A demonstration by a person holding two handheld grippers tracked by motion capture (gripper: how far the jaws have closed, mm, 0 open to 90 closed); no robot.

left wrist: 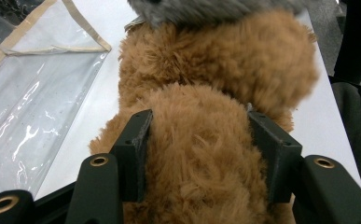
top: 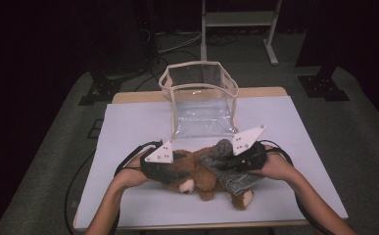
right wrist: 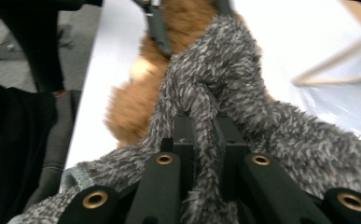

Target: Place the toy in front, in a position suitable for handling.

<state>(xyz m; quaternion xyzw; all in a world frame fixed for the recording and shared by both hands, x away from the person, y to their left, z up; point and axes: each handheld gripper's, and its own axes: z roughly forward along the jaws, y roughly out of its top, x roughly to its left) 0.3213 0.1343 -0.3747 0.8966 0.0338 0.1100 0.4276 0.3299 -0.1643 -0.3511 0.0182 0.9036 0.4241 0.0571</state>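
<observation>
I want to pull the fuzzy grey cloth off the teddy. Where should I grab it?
Grab the raised fold of the grey cloth that bunches up over the teddy bear, coming from the right side, as the right gripper does. The rest lies flat on the bear, so the standing ridge is probably the easiest part for fingers to pinch without catching brown fur.

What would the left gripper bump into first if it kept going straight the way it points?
Likely more teddy bear: the left gripper is already clamped around its brown plush, and the left gripper view shows fur straight ahead, then the grey fuzzy cloth lying over the bear. Depth is uncertain.
</observation>
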